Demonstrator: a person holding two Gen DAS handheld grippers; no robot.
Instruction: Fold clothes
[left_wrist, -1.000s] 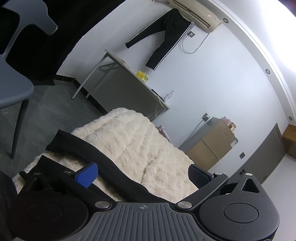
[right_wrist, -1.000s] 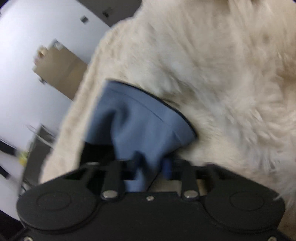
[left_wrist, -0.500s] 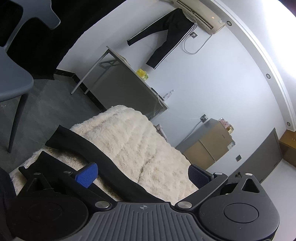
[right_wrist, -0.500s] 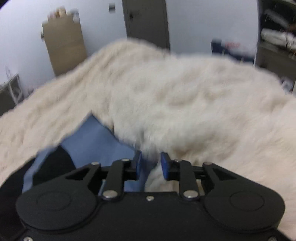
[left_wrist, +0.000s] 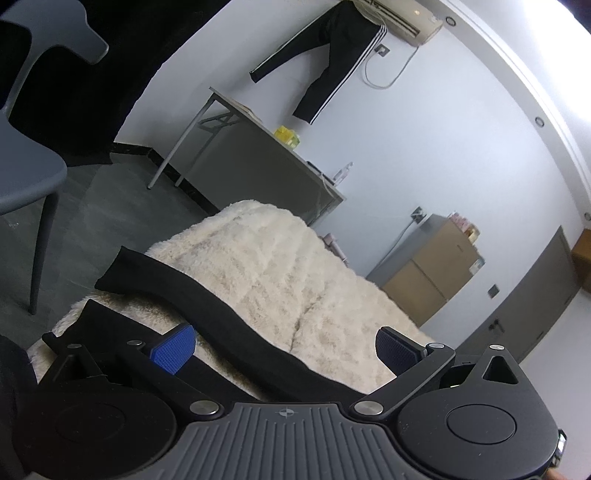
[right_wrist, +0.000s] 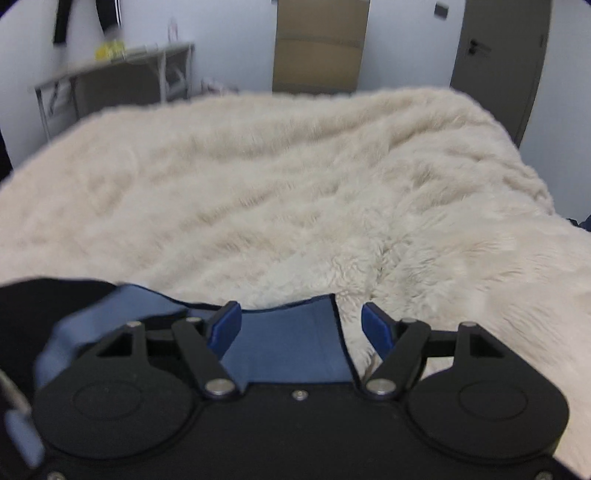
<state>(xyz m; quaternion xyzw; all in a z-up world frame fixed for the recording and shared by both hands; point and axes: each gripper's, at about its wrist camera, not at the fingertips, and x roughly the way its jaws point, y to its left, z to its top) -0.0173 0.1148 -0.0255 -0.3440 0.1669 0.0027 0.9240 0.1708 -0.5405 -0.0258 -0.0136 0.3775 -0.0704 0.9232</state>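
you're working over a bed (right_wrist: 295, 184) covered in a shaggy cream blanket, and that pile matters: it drags on cloth, so a fold is better lifted over than slid across.

the garment (right_wrist: 291, 347) lies at the near edge of the bed, right under your hands. from the right wrist view you see its blue panel with a dark hem, and black cloth beside it on the left. from the left wrist view a long black band of the garment (left_wrist: 207, 302) runs across the blanket, its free end hanging over the bed's edge.

your right claw (right_wrist: 301, 325) has just been opening, and its pads now stand well apart with nothing pinched; the blue panel lies below and between them, released. it looks as though that fold has been set down. before moving on, check the hem lies flat and not curled under.

your left claw (left_wrist: 280, 350) is wide open too, holding nothing, hovering just above the black band. the next grab, as i judge it, is that band. take it near the hanging end, pinch one layer only, and keep blanket tufts out of the pads.

carry it over in one arc, and let go only once the cloth is resting.
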